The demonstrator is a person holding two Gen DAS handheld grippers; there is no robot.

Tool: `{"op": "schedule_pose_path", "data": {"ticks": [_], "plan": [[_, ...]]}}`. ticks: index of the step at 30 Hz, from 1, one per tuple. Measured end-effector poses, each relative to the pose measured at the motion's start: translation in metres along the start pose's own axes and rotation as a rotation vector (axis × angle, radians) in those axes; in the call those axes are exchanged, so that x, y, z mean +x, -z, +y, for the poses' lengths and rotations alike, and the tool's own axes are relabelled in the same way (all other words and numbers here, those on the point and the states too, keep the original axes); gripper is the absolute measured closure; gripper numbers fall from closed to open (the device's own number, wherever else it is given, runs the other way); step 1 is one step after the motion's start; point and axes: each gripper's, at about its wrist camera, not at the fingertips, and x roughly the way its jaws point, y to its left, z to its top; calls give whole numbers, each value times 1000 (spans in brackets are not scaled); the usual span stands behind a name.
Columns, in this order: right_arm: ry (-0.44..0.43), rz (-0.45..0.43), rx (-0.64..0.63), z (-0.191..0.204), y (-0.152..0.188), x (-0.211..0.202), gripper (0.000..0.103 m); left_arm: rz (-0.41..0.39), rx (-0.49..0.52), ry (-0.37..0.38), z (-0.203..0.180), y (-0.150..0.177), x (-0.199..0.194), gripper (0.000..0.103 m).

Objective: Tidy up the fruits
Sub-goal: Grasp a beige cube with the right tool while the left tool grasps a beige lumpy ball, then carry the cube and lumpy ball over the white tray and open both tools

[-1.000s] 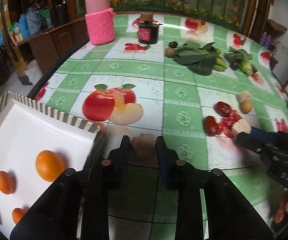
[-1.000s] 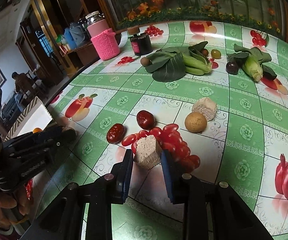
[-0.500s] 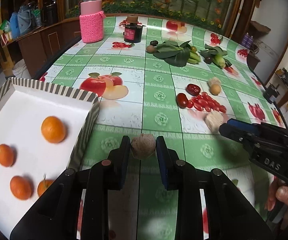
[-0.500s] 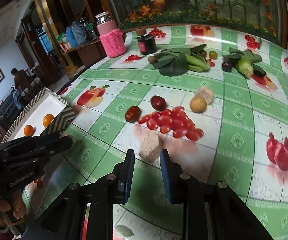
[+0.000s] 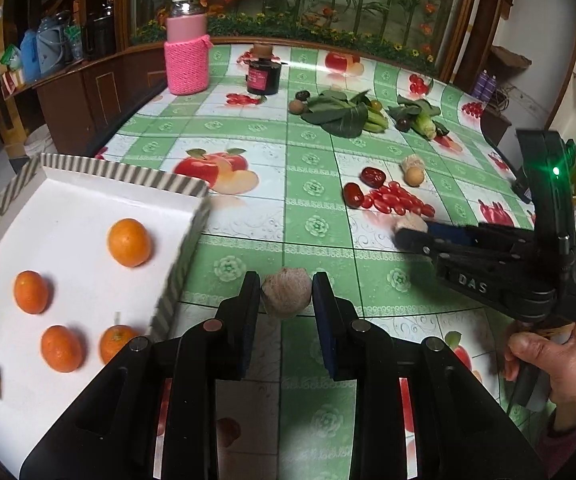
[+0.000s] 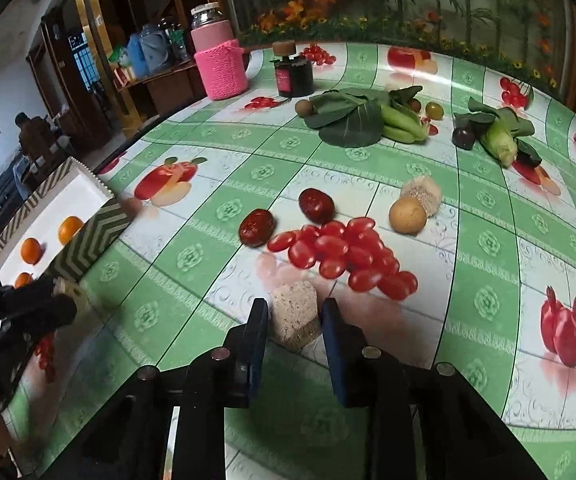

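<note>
Transfer step: left gripper (image 5: 286,300) clamps a rough brown round fruit (image 5: 286,295) at lower centre; right gripper (image 6: 292,320) clamps a pale speckled cut chunk (image 6: 294,313). Next: carry both over the white striped-rim tray (image 5: 127,178), lower left, and release

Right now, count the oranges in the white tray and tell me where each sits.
4, all in the white tray: one orange nearest the table side, one to the left, and two nearer the camera, the last beside the striped wall. None looks hidden.
</note>
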Motion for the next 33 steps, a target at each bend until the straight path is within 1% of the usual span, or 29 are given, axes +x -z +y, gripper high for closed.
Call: {"op": "schedule_pose_path", "data": {"ticks": [5, 10, 18, 26, 33], "plan": [[-29, -46, 8, 11, 6, -22, 76, -27, 3, -10, 4, 0, -15, 77], [-89, -101, 1, 37, 11, -45, 77, -60, 25, -52, 11, 6, -32, 77], [-165, -121, -48, 85, 15, -55, 77, -95, 7, -112, 38, 17, -57, 77], [-209, -157, -120, 131, 12, -66, 77, -125, -23, -167, 70, 26, -80, 77], [-238, -153, -172, 163, 9, -64, 77, -127, -69, -203, 101, 36, -91, 77]]}}
